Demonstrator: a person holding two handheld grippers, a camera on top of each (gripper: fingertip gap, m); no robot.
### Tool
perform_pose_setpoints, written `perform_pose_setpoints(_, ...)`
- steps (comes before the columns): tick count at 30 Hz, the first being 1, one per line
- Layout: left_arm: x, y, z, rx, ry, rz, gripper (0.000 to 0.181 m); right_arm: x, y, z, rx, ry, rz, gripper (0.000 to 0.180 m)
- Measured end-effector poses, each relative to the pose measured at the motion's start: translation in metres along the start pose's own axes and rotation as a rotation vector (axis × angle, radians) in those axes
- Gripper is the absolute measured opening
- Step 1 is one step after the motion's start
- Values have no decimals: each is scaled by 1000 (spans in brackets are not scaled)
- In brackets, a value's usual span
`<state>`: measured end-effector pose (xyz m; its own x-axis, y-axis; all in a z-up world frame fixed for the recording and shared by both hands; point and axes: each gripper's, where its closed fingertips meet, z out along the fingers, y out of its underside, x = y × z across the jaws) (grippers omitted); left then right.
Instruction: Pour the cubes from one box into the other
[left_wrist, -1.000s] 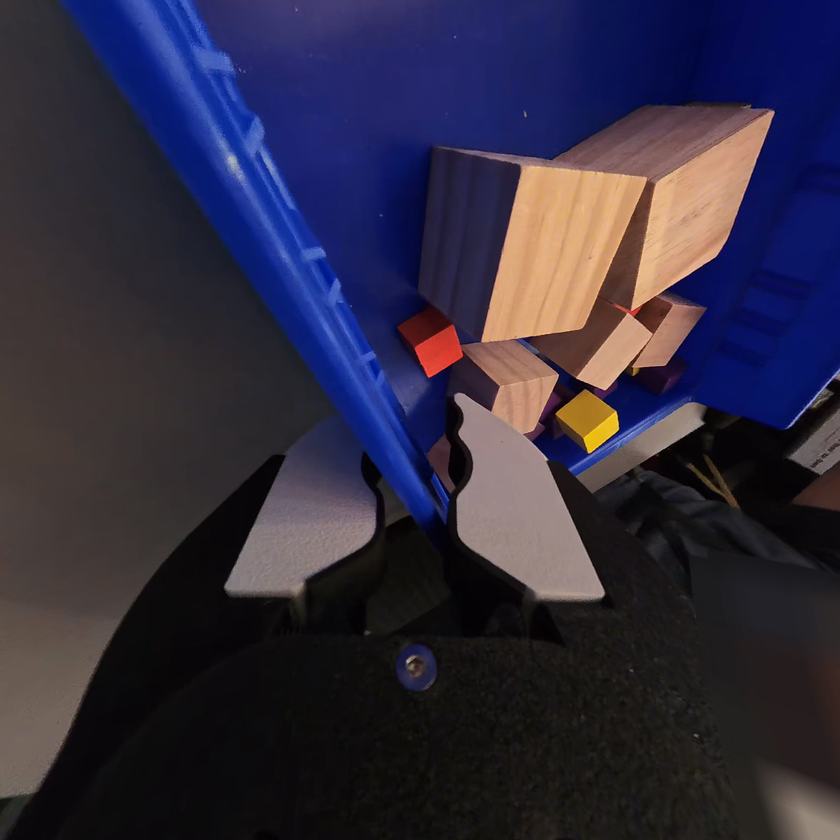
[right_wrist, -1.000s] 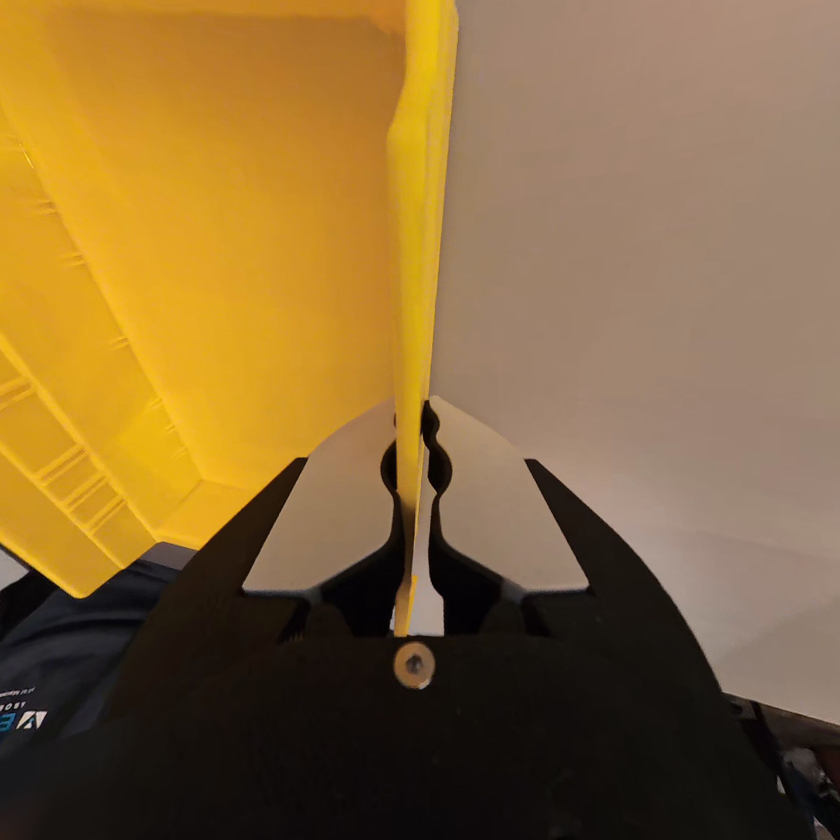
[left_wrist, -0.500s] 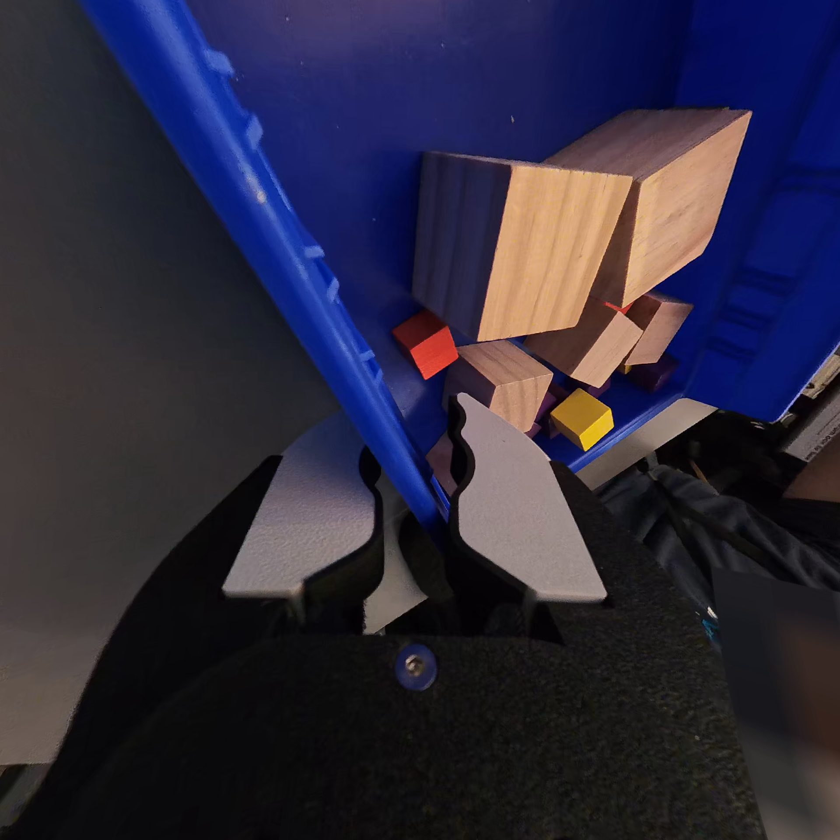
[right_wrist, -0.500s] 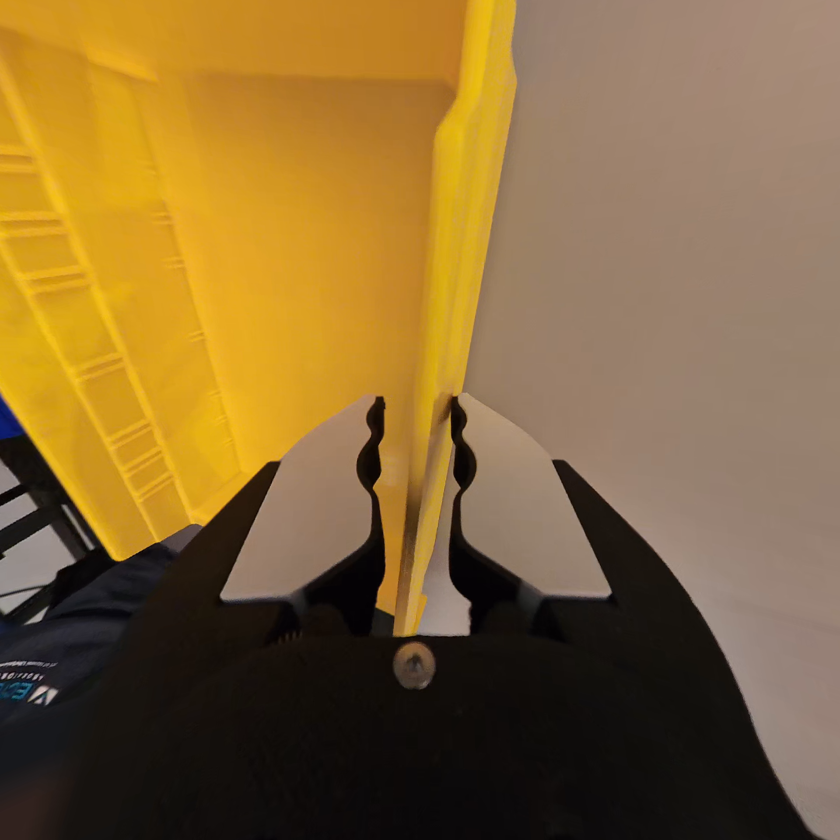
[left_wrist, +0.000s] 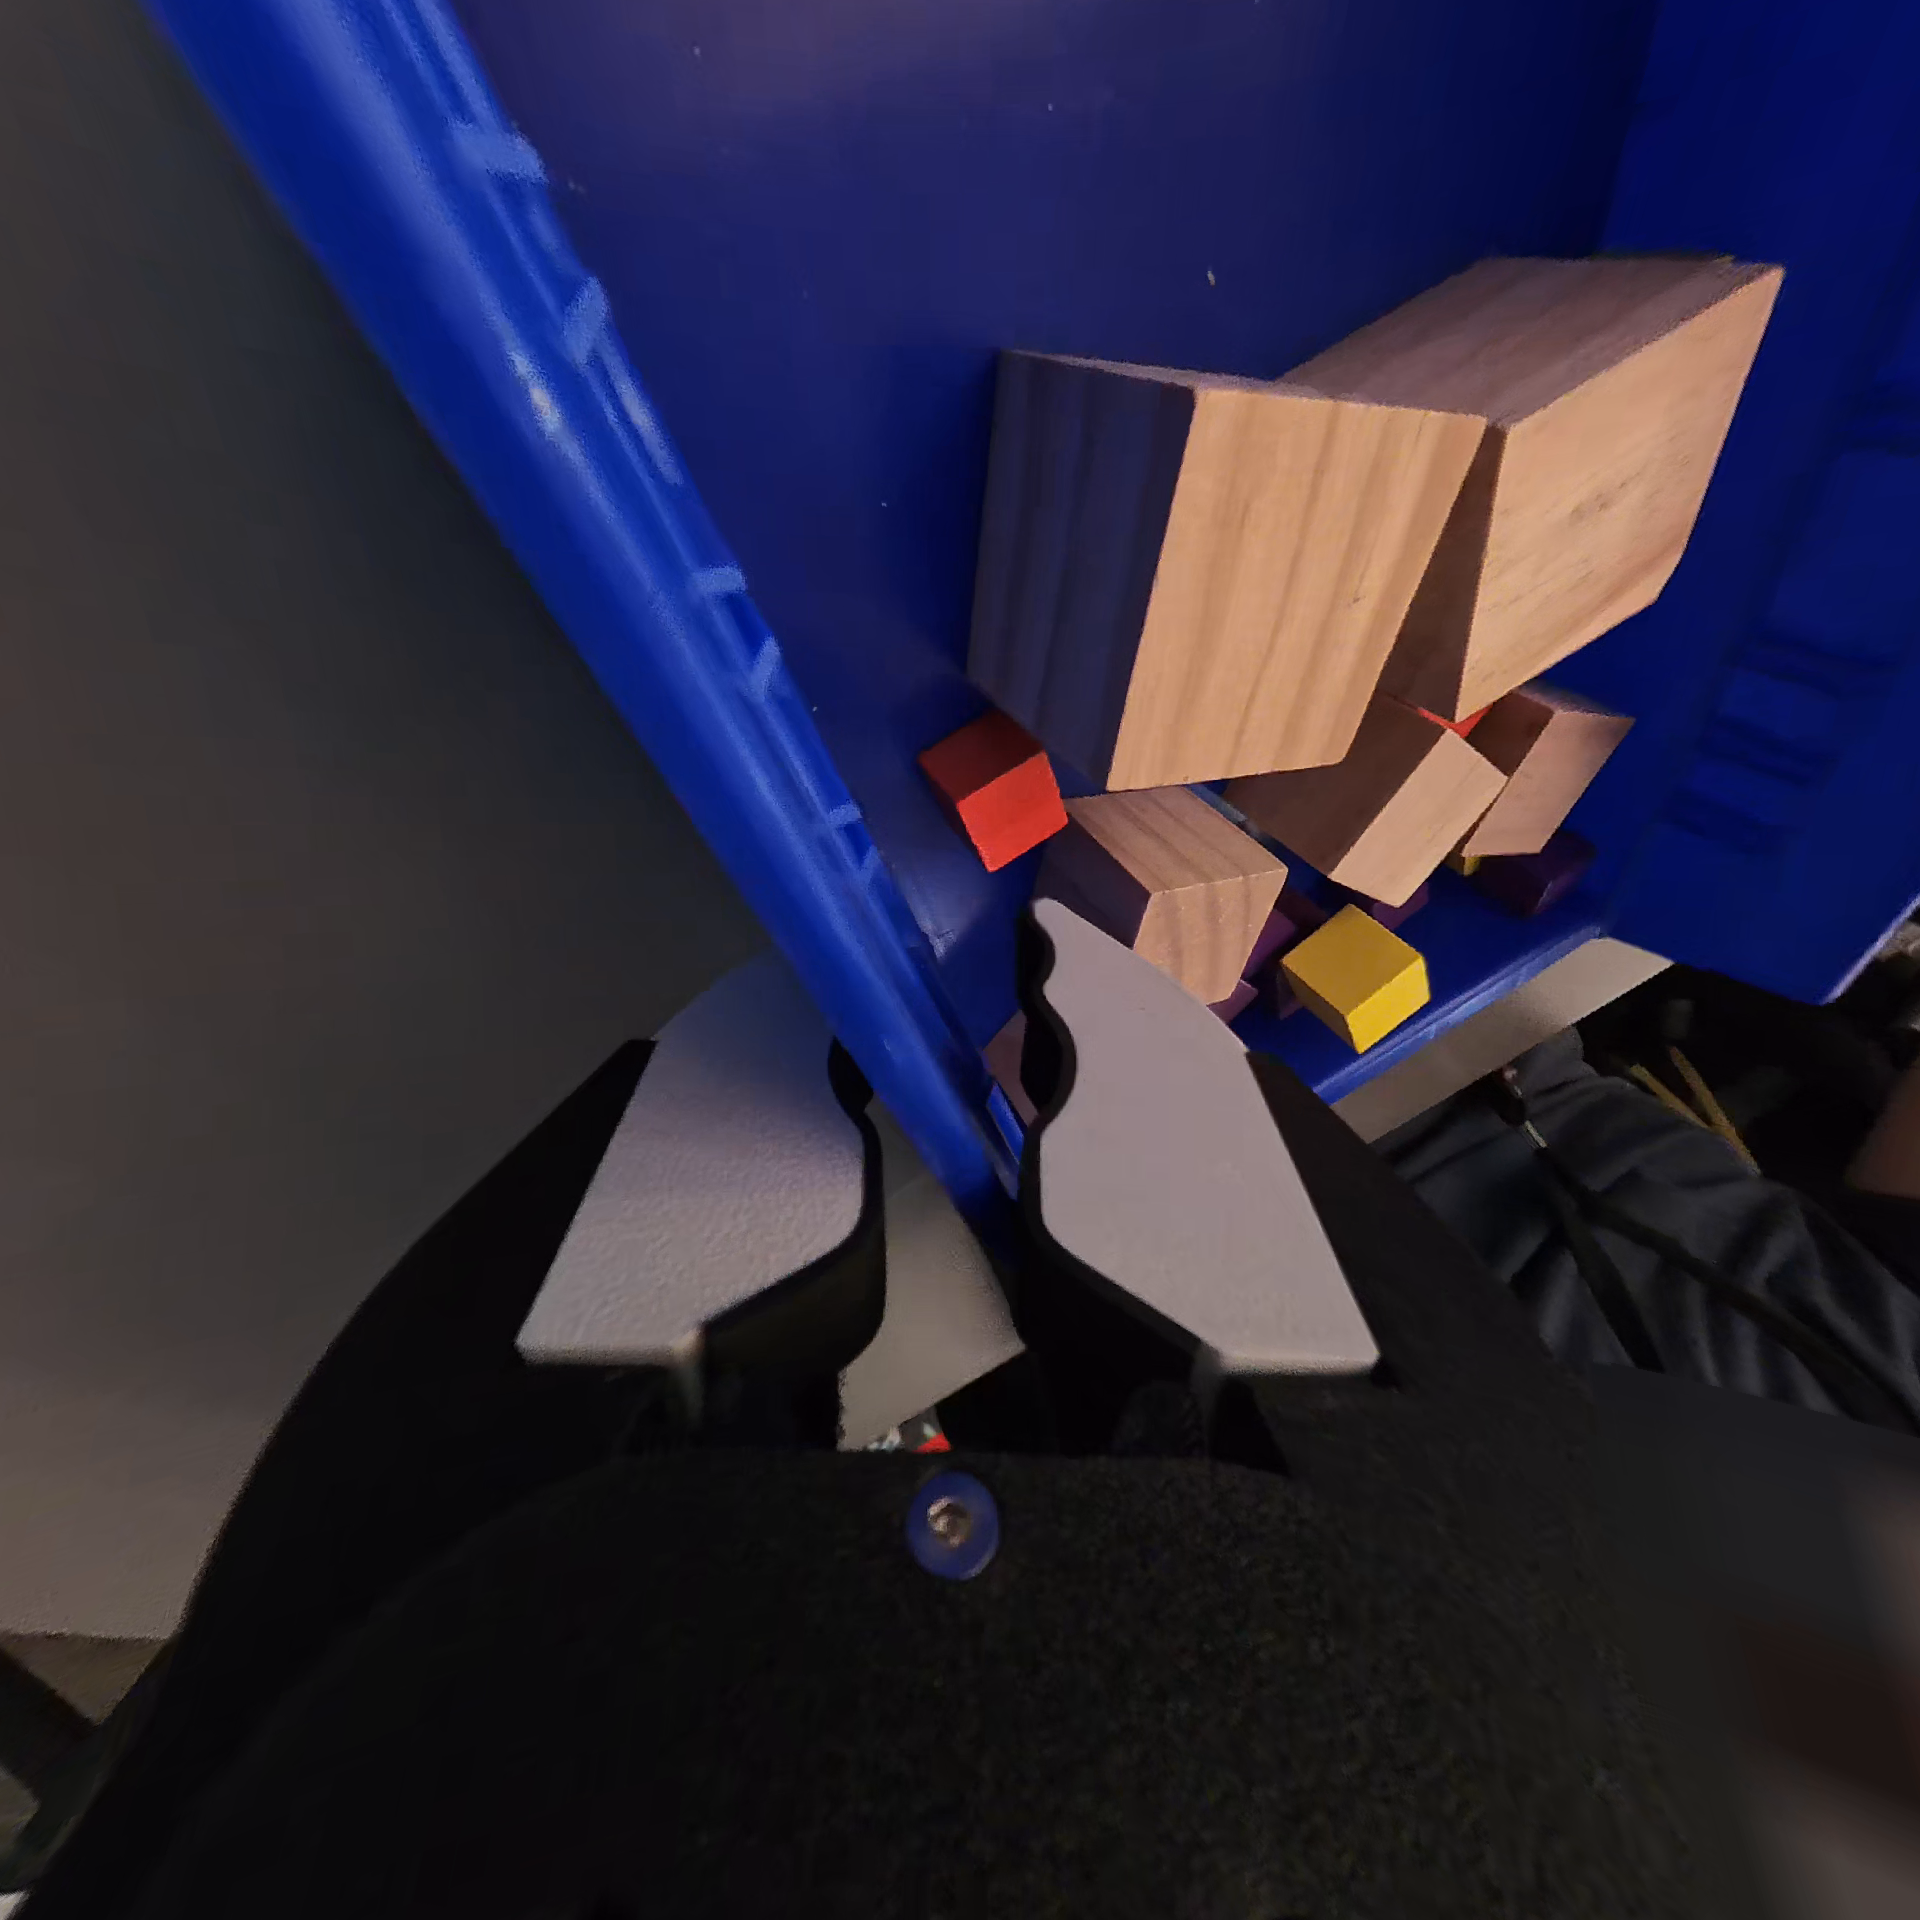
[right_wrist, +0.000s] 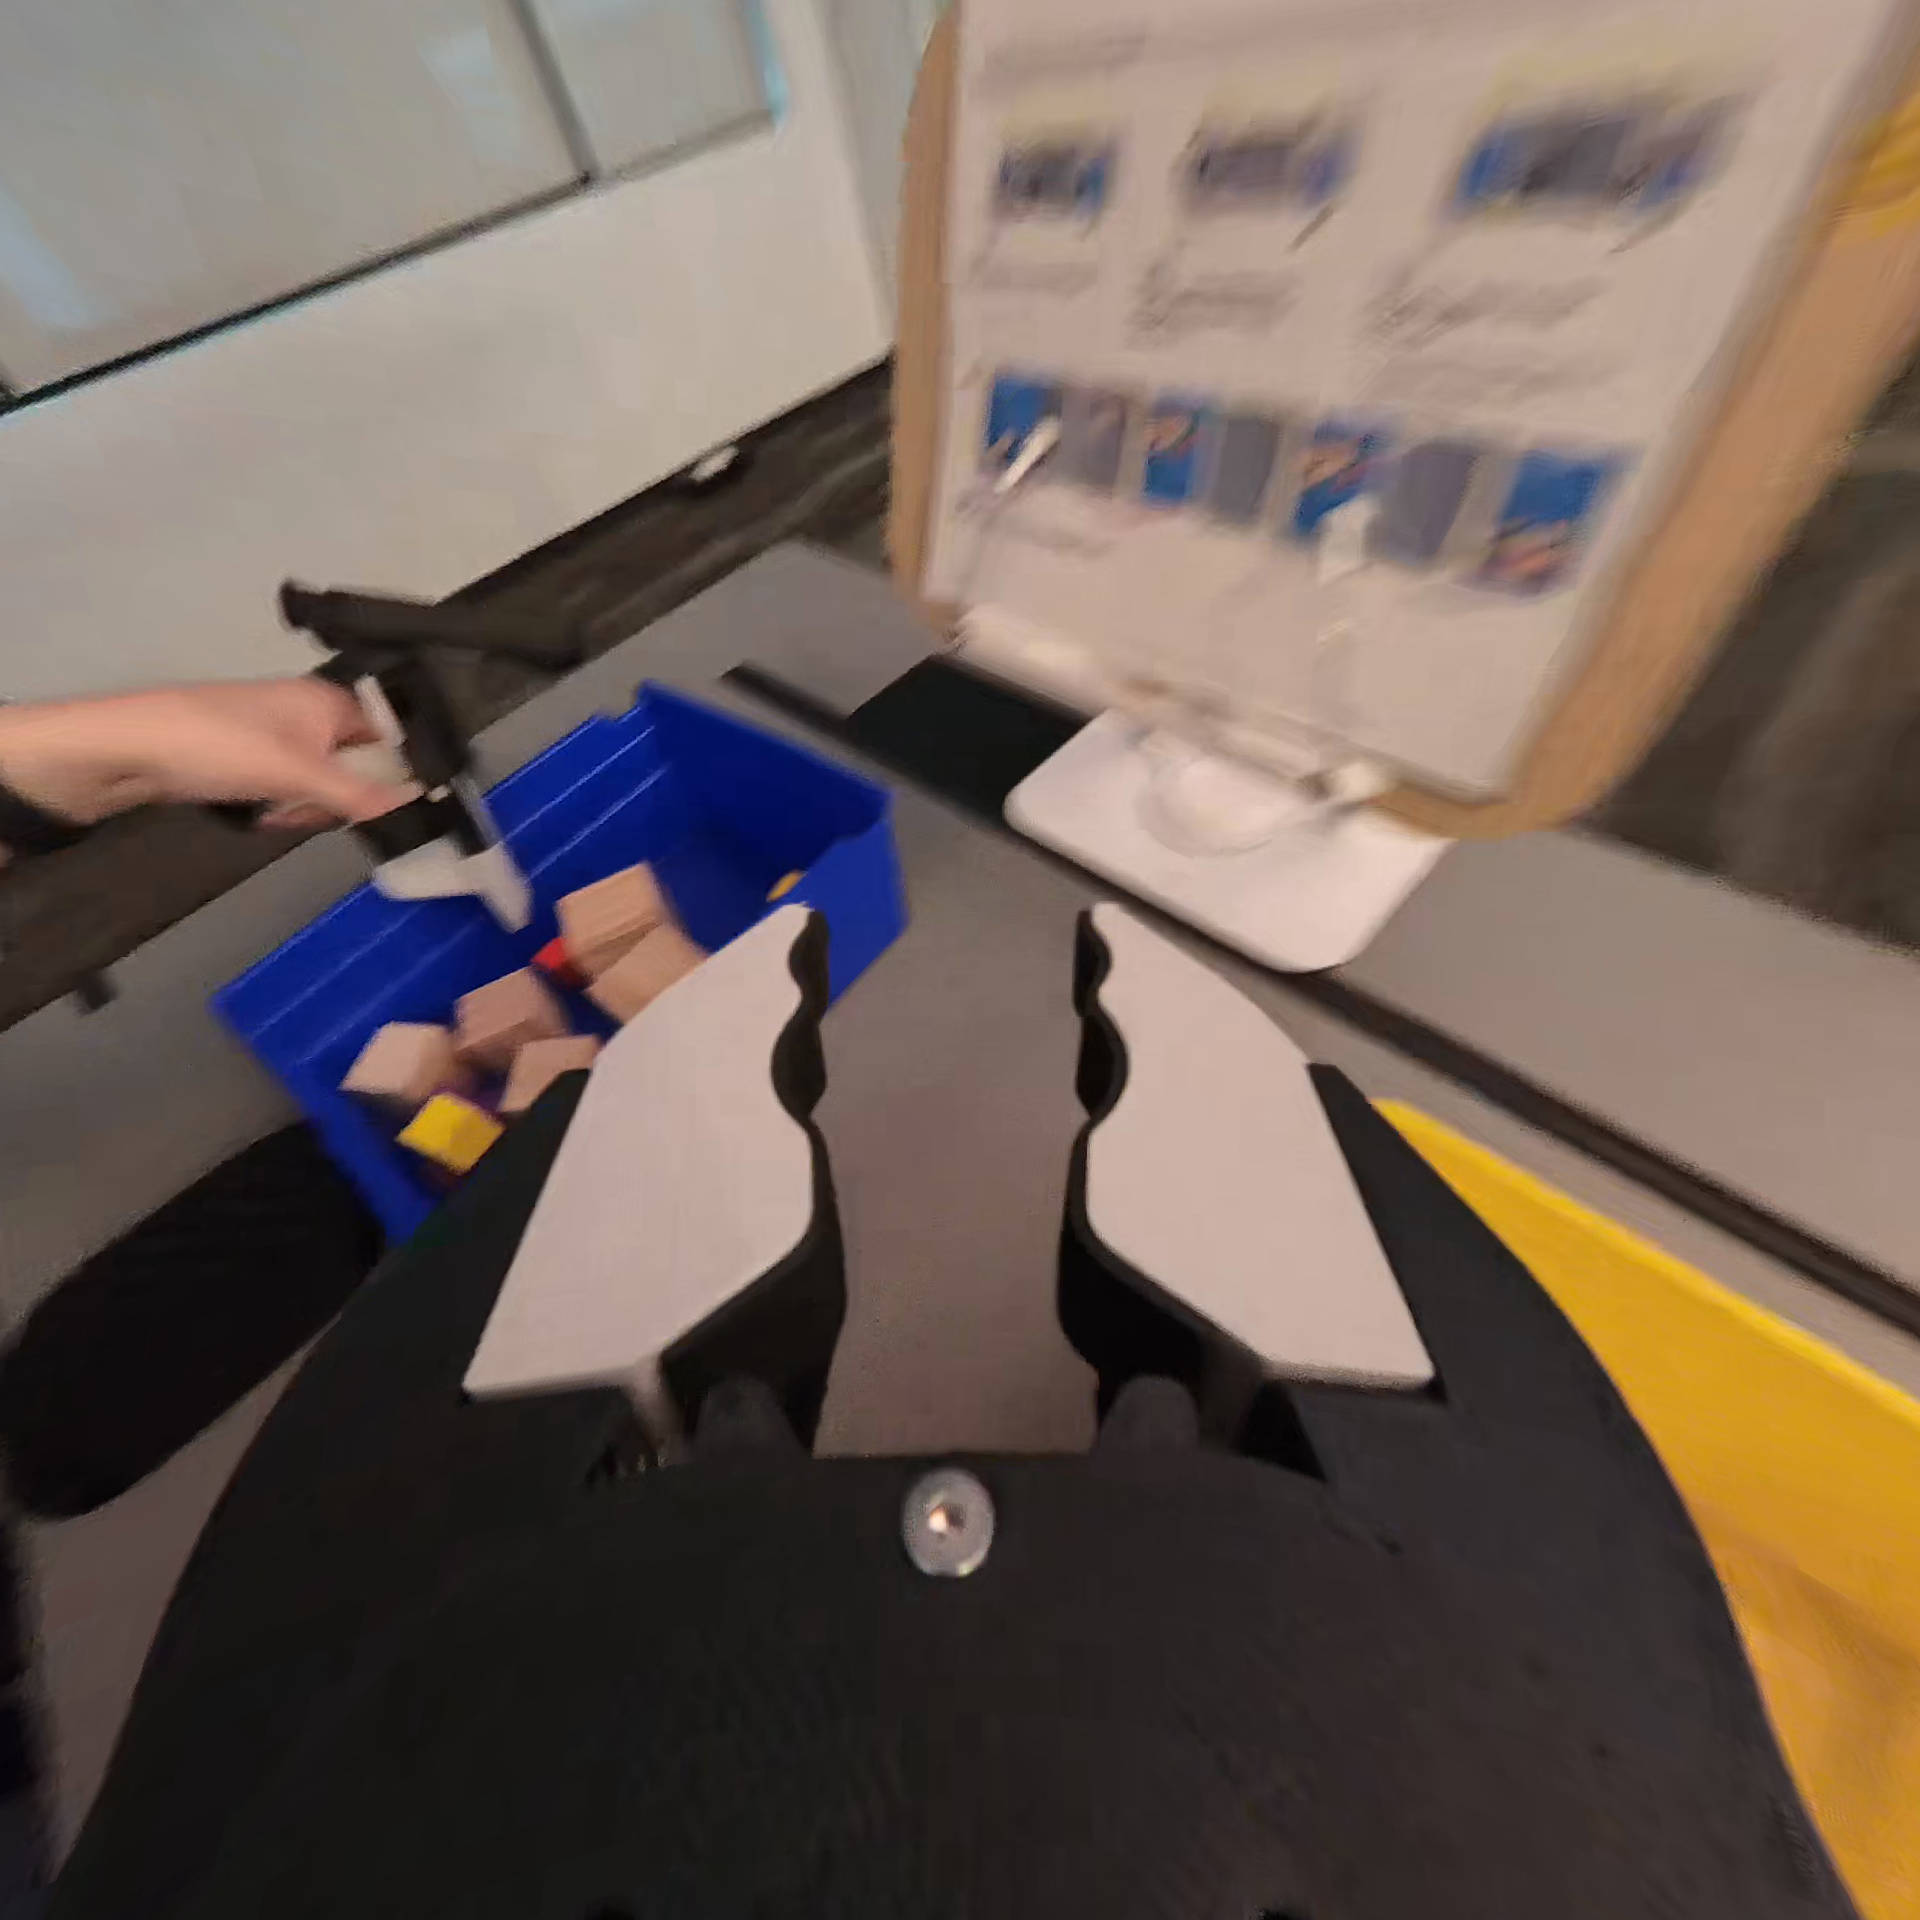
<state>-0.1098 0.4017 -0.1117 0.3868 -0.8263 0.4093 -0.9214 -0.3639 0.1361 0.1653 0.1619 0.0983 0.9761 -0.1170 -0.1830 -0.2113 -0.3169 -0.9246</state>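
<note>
Left gripper (left_wrist: 940, 1049) pinching the side wall of the blue plastic box (left_wrist: 582, 436), one finger outside and one inside, with plain wooden cubes (left_wrist: 1278, 582) plus a small red cube (left_wrist: 997, 790) and a small yellow cube (left_wrist: 1356, 977) heaped inside against the end wall. Right gripper (right_wrist: 943, 925) spread wide and holding nothing above the grey table (right_wrist: 1621, 997), the yellow plastic box (right_wrist: 1683, 1382) just beside on the right. Farther off in the right wrist view, the blue box sitting on the table with a person's hand (right_wrist: 187, 748) on the left gripper's handle, and a blurred board on a white stand (right_wrist: 1236, 842) behind.

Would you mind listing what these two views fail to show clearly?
- Yellow box, right wrist view: cut off by the edge; its inside is unseen.
- Small purple cubes, left wrist view: mostly buried under wooden blocks.
- Board, right wrist view: motion-blurred.
</note>
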Motion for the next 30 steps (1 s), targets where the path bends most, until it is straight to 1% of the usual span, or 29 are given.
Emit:
perform_pose_setpoints(2, -5, -2, -1, 2, -39, 3, 20, -36, 23, 51, -115, -92, 81, 57)
perform_pose_setpoints(3, -6, -2, -2, 1, -58, 5, 18, -51, 33, 74, -141, -119, 108, 61)
perform_pose_setpoints(5, -10, -4, -3, 0, -97, 11, 16, -69, 57, 114, -232, -112, 133, 67)
perform_pose_setpoints(7, -15, -6, -5, 1, -141, 19, 13, -79, 84, 146, -374, -74, 162, 70)
perform_pose_setpoints(10, -21, -9, -7, 9, -192, 36, 11, -92, 119, 177, -586, -22, 187, 71)
perform_pose_setpoints(12, -21, -10, -7, 23, -187, 30, 11, -101, 132, 189, -679, 13, 187, 71)
perform_pose_setpoints(14, -22, -10, -8, 47, -180, 11, 11, -99, 144, 196, -766, 95, 156, 64)
perform_pose_setpoints(17, -25, -9, -9, 63, -214, 2, 11, -99, 152, 204, -846, 145, 184, 58)
perform_pose_setpoints(22, -26, -10, -9, 86, -226, -14, 10, -93, 171, 214, -950, 206, 211, 44)
perform_pose_setpoints(24, -26, -10, -9, 88, -215, -28, 10, -96, 173, 218, -964, 194, 243, 29)
perform_pose_setpoints(27, -25, -9, -8, 73, -214, -38, 10, -95, 174, 217, -997, 202, 265, 26)
perform_pose_setpoints(28, -25, -9, -8, 58, -218, -39, 10, -94, 174, 217, -998, 204, 283, 22)
perform_pose_setpoints(30, -25, -8, -8, 36, -232, -48, 9, -95, 175, 217, -1007, 197, 334, 19)
